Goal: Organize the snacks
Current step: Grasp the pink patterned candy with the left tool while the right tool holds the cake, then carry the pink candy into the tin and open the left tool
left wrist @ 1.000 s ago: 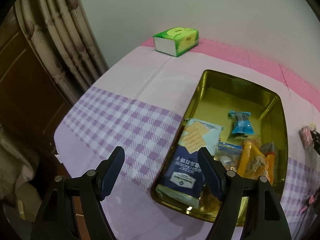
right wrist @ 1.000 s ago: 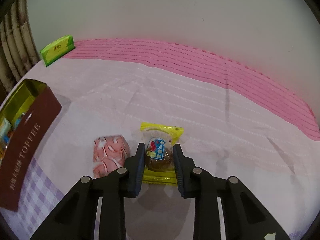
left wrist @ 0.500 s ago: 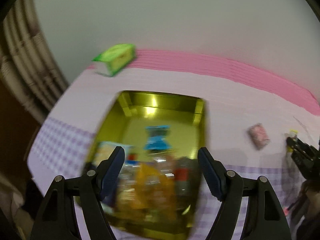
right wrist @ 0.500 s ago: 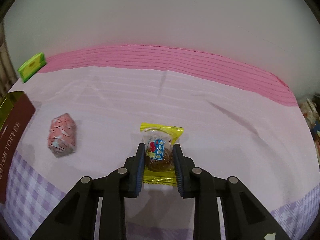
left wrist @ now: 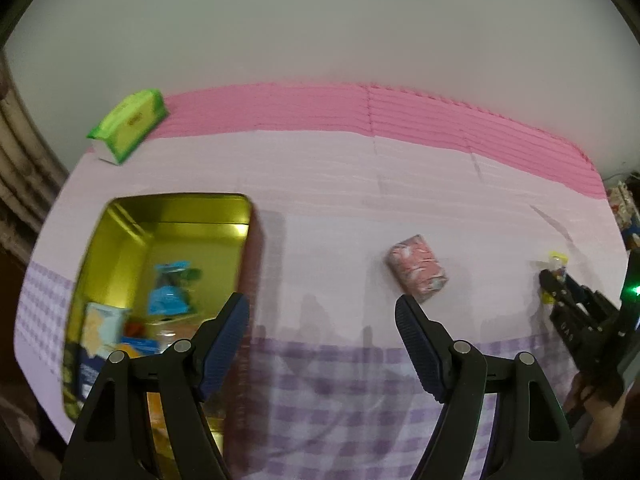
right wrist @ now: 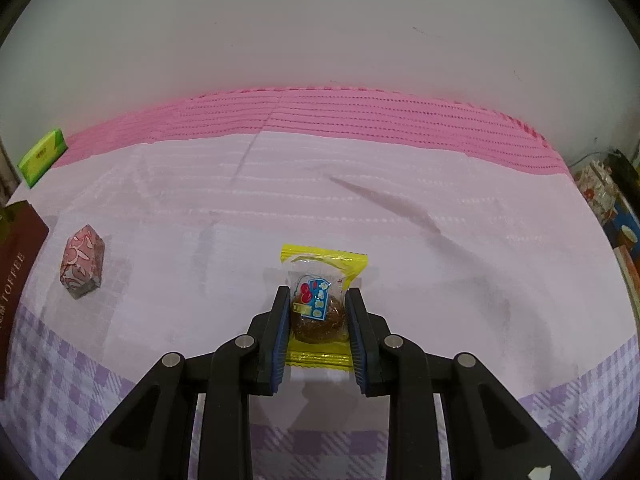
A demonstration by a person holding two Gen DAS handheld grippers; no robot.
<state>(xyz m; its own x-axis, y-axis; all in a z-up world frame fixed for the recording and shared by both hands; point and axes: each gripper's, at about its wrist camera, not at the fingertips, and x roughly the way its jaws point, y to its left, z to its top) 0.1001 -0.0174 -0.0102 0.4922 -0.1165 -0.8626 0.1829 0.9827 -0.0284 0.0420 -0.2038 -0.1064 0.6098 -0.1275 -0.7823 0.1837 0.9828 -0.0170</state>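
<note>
My right gripper (right wrist: 318, 316) is shut on a yellow-wrapped brown snack (right wrist: 320, 304), held just above the pink cloth; both also show small at the right edge of the left wrist view (left wrist: 554, 280). A pink patterned snack box (left wrist: 418, 269) lies on the cloth, left of the held snack in the right wrist view (right wrist: 82, 262). My left gripper (left wrist: 322, 334) is open and empty above the cloth, between the gold tin (left wrist: 120, 216) on its left and the pink box ahead right. The tin holds several wrapped snacks, among them a blue packet (left wrist: 170, 292).
A green tissue pack (left wrist: 128, 126) lies at the far left by the wall. The tin's brown outer side (right wrist: 16, 256) shows at the left edge of the right wrist view. Curtains hang past the table's left edge. Clutter (right wrist: 600, 188) sits beyond its right edge.
My left gripper has swung right, from over the tin to over the cloth facing the pink box. My right gripper, still shut on the yellow snack, has moved right, away from the pink box.
</note>
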